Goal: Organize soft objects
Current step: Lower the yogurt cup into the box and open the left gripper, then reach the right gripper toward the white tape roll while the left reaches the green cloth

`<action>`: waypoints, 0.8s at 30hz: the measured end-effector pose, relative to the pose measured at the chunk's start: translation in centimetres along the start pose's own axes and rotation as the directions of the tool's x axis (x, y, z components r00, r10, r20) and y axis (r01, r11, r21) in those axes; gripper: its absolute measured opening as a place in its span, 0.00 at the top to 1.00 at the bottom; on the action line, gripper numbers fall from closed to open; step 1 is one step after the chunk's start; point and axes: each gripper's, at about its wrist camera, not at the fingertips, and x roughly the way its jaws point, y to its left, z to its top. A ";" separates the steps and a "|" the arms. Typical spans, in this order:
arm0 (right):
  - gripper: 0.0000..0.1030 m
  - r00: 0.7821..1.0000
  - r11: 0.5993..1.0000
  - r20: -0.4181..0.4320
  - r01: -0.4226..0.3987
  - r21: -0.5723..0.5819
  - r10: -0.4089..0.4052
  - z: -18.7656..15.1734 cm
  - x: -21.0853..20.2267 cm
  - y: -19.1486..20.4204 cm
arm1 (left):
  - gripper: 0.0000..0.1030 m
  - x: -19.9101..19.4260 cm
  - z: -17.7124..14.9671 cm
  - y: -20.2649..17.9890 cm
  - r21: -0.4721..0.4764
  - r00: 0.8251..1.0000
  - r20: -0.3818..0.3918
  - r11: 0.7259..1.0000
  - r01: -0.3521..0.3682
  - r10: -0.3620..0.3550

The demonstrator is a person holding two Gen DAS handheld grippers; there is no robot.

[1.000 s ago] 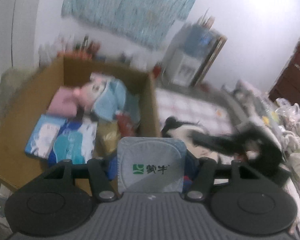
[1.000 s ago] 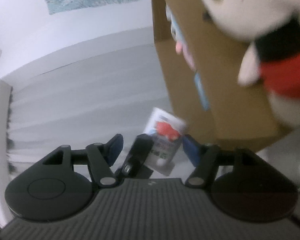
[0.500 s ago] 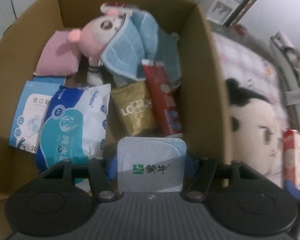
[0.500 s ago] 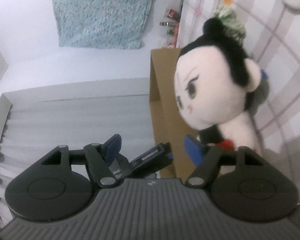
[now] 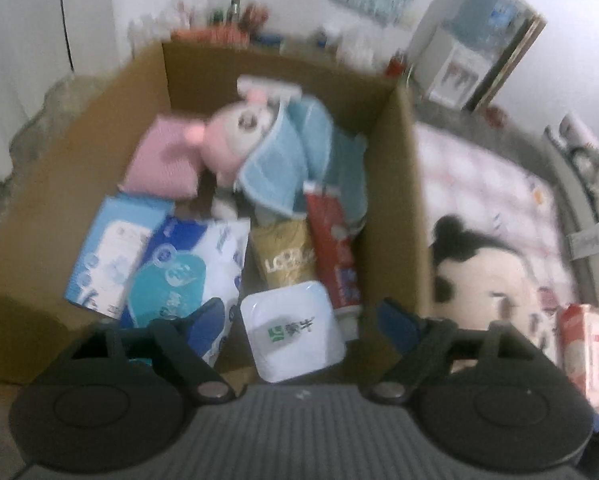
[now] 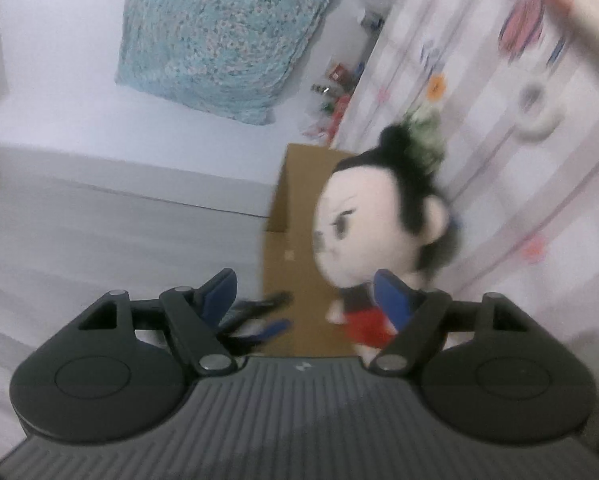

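Already well filled, the cardboard box (image 5: 399,184): inside, a pink plush (image 5: 235,136) under a quilted blue cloth (image 5: 287,168), a pink ribbed pad (image 5: 159,160), glossy wipe packs (image 5: 179,276), a gold pouch (image 5: 283,256), a red tube (image 5: 331,248). Just dropped at the near edge, a square white foil-lidded cup (image 5: 295,332), free between the pads of the left claw (image 5: 299,320), opening wide and gripping nothing. Still outside, on the checked bed sheet (image 5: 479,184) beside the box wall: a soft black-haired doll (image 6: 379,224) with red clothes, and a crinkly red-white pack (image 5: 587,352). Right claw (image 6: 303,300) also opening, empty, pointing toward the doll, not touching as far as visible. Probably next: the doll, fluffy and easy to squeeze.
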 end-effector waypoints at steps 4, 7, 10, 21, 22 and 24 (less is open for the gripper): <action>0.24 0.988 0.973 0.055 0.154 -0.171 -0.147 -0.7 -3.4 0.7 | 0.09 -4.8 -1.5 -1.7 0.031 0.989 0.147 0.999 -0.021 0.016; 0.24 0.970 0.936 0.098 0.239 -0.259 -0.221 -1.2 -5.1 0.9 | 0.08 -8.3 -2.9 -3.8 0.083 0.965 0.261 0.996 -0.030 0.008; 0.24 0.957 0.910 0.127 0.288 -0.298 -0.261 -1.3 -6.3 0.6 | 0.06 -10.6 -4.5 -6.5 0.142 0.945 0.325 0.990 -0.009 -0.038; 0.44 0.921 0.796 0.204 0.391 -0.463 -0.333 0.0 -5.3 0.2 | 0.07 -7.0 -4.2 -19.4 0.370 0.968 0.185 0.925 0.093 -0.171; 0.45 0.919 0.784 0.209 0.393 -0.480 -0.333 0.4 -4.9 0.2 | 0.09 -5.8 -3.5 -20.2 0.372 0.973 0.156 0.923 0.099 -0.167; 0.48 0.918 0.770 0.220 0.398 -0.499 -0.331 1.0 -4.2 0.2 | 0.13 -3.2 -2.0 -22.2 0.376 0.983 0.106 0.921 0.103 -0.153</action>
